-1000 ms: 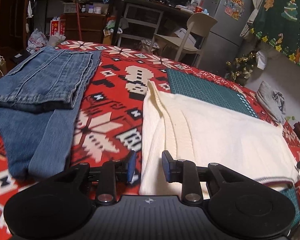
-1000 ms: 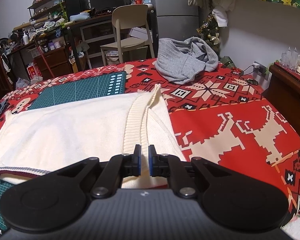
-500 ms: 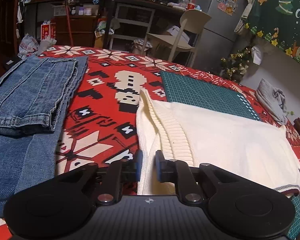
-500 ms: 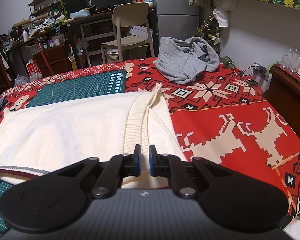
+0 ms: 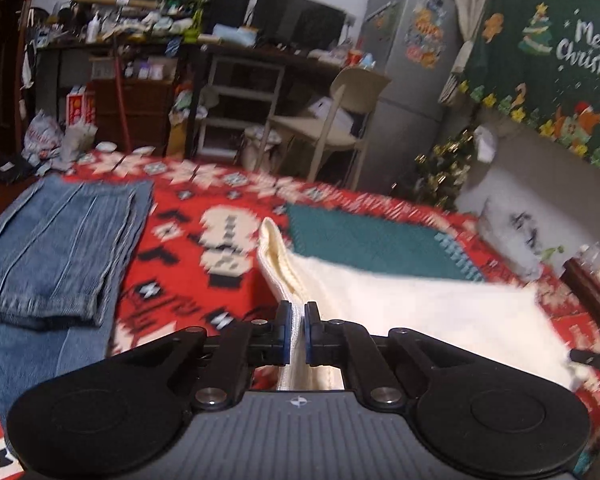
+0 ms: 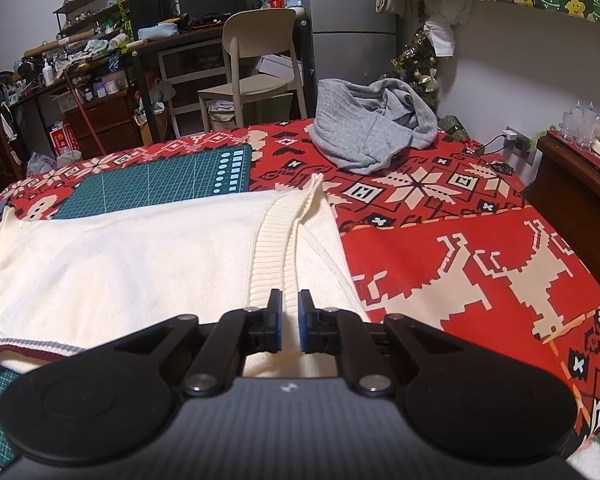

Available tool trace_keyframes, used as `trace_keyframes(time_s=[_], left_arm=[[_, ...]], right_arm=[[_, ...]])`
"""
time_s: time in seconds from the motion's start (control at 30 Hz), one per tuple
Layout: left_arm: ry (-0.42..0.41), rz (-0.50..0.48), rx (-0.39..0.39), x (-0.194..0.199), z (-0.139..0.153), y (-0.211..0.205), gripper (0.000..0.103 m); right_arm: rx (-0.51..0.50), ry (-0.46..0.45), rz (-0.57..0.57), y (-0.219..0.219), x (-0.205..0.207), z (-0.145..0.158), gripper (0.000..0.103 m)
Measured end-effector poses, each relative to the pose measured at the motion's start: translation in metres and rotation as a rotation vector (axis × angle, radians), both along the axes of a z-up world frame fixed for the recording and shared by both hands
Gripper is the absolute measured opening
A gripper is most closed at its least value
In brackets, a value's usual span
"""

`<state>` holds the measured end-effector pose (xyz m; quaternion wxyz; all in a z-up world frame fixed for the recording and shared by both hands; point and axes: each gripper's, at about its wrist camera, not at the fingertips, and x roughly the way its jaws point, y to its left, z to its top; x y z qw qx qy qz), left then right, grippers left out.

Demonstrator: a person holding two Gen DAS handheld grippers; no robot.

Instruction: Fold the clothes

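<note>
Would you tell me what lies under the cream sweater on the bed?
A green cutting mat pokes out beyond the cream sweater, over the red patterned blanket. How far the mat runs underneath is covered.

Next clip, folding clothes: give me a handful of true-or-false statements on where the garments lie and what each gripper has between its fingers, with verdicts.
1. The left gripper has the cream sweater's ribbed edge between its fingers. True; the jaws are closing on it.
2. The right gripper pinches the grey garment. False: it pinches the cream sweater's ribbed edge; the grey garment lies bunched farther back on the red patterned cover.
3. The jeans lie beside the sweater, apart from it. True.
4. The green cutting mat lies on top of the sweater. False: the sweater overlaps the mat.
5. The beige chair stands on the cover. False: it stands beyond it, by the desk.
</note>
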<state>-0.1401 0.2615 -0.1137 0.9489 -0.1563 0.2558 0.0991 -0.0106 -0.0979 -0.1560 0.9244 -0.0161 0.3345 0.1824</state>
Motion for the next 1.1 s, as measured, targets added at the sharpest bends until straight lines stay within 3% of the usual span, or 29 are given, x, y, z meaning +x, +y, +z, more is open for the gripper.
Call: trace_keyframes(time_s=[0.33,0.6,0.8,0.87,1.1], left_arm=[[-0.091,-0.201,-0.008,0.033,0.046,-0.064,0.001],[-0.024,-0.353,-0.015,0.083,0.023,-0.141,0.001],[0.1,-0.355,-0.038,0.113,-0.032,-0.174,0.001],[0.105,-0.332,-0.091,0.111,-0.04,-0.171,0.002],[-0.021,-0.325,-0.237,0.076,-0.007,-0.144,0.005]], right_arm=[[0.076,-0.028,-0.016,-0.011,-0.002,0.011,0.008],[0.144,-0.043,-0.045,-0.029,-0.003,0.017,0.008],[0.168,-0.035,-0.051,-0.035,-0.001,0.015,0.008],[0.172,-0.036,-0.045,-0.035,-0.002,0.015,0.008],[0.196,-0.013,0.013,-0.018,-0.005,0.015,0.009]])
